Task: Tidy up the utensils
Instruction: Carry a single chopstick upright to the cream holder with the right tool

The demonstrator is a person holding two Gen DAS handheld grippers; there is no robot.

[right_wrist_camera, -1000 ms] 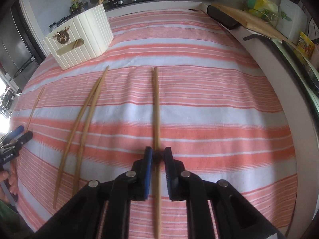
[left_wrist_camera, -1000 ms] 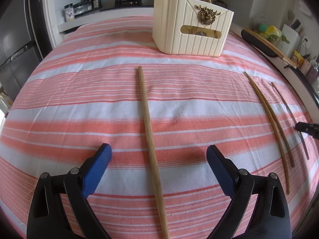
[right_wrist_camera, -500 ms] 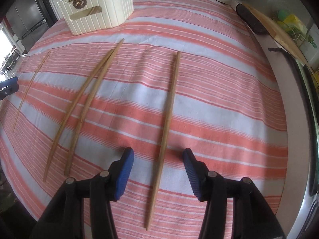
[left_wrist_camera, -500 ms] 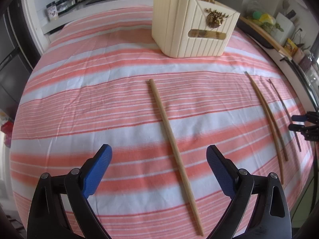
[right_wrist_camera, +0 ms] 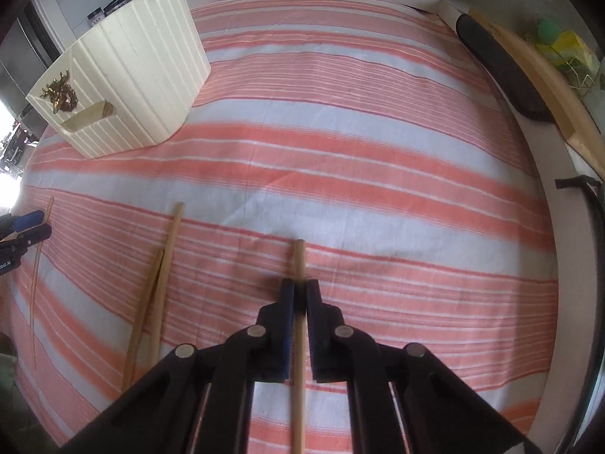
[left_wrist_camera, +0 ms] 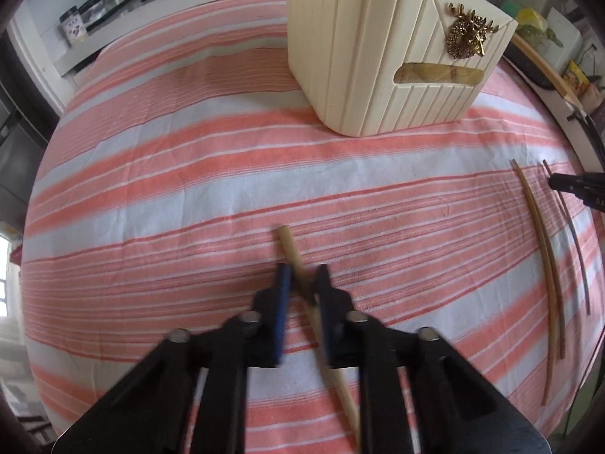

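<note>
On the striped cloth, my left gripper [left_wrist_camera: 302, 276] has its jaws closing, and the pads pinch a wooden chopstick [left_wrist_camera: 288, 242] near its far tip. My right gripper [right_wrist_camera: 300, 287] is closing the same way on a second chopstick [right_wrist_camera: 298, 257], whose tip pokes out ahead of the pads. A cream ribbed holder [left_wrist_camera: 359, 56] with a gold deer ornament stands beyond, with sticks poking out of its top; the same holder [right_wrist_camera: 124, 75] is far left in the right wrist view. A loose pair of chopsticks [right_wrist_camera: 166, 257] lies between the grippers. The left gripper [right_wrist_camera: 43, 223] shows at that view's left edge.
A dark oval pad [right_wrist_camera: 499, 72] and a wooden board [right_wrist_camera: 537, 75] run along the table's right edge. Jars [left_wrist_camera: 75, 26] stand on the counter at the back left. The striped cloth [left_wrist_camera: 189, 174] covers the whole tabletop.
Both grippers slid forward along their chopsticks toward the far tips. The left went from wide open to shut on its stick. The right let go half a second ago and has shut again.
</note>
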